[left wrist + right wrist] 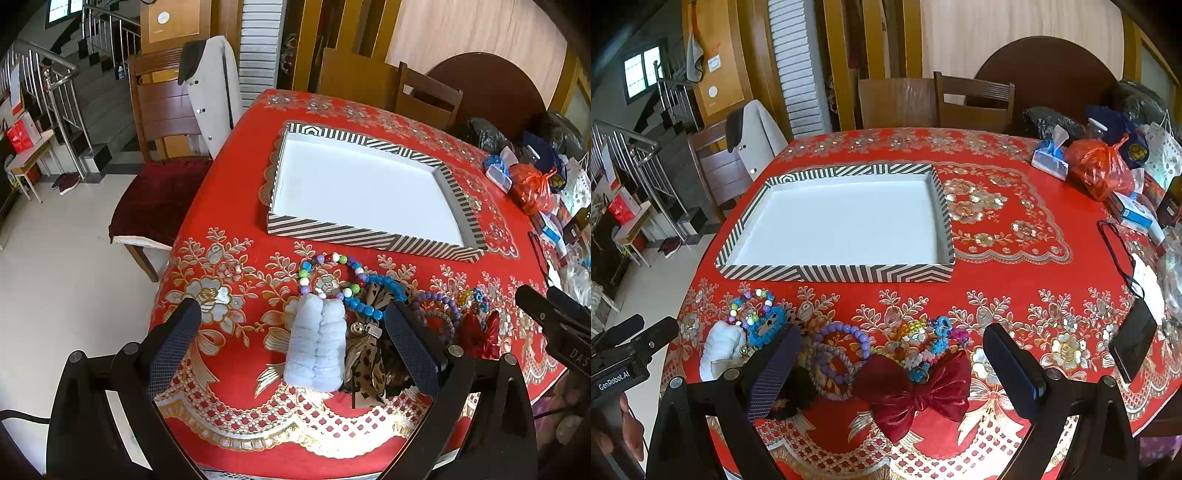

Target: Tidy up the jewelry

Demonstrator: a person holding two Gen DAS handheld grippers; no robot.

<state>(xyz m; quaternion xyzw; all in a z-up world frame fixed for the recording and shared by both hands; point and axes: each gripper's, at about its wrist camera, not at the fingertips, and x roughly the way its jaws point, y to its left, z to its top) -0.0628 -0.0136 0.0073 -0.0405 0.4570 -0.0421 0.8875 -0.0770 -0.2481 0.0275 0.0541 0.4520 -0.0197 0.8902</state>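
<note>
Both the left gripper [291,325] and right gripper [890,354] are hovering spread wide over accessories along the table's near edge. The soft crimson velvet bow [912,387] is probably lightest pinched at its knot.

Looked like a home's dining room: red floral tablecloth [1015,280], wooden chairs [975,101], a staircase [55,85], perhaps shoes [66,182].

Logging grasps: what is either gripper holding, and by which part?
Nothing. The left gripper and right gripper are both open above the accessories.
</note>
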